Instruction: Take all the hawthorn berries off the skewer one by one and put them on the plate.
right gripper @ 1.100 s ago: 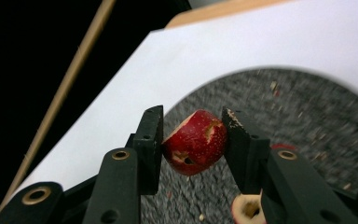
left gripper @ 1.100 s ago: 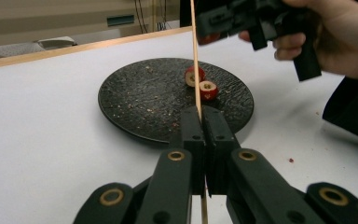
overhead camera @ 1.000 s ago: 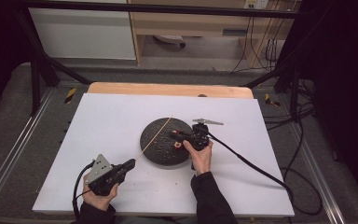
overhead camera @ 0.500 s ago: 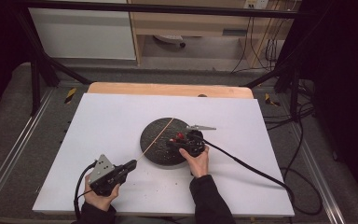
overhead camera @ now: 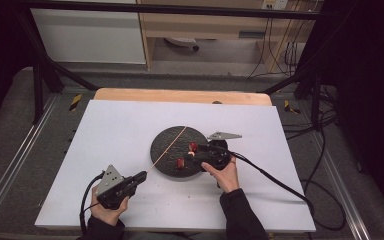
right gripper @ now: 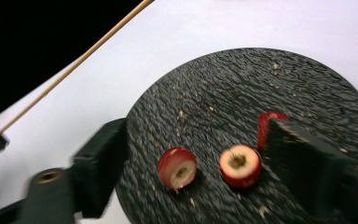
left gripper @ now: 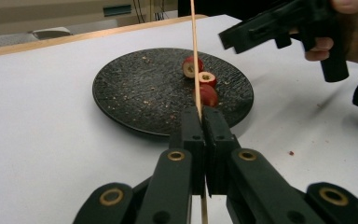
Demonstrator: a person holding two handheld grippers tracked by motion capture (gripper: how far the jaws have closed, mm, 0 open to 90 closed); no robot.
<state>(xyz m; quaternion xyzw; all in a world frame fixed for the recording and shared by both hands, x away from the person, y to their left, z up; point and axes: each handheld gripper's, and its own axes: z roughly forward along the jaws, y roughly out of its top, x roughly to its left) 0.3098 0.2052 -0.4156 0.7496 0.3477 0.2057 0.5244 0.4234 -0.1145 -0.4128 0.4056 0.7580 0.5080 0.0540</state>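
The left tool (left gripper: 200,140) clamps a wooden skewer (left gripper: 194,51) slanted over the black plate (overhead camera: 162,145), ready for threading. The right tool (right gripper: 186,163), its jaws just opened and empty, straddles two of the red fruit pieces (right gripper: 177,168) on the plate's right side.

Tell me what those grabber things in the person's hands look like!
Both are black with two flat black jaws. The left gripper has brass-coloured pins at its joints and a grey three-cornered plate with small dots on top. The right gripper has a grey plate too. A black cable trails from each. The person wears dark sleeves.
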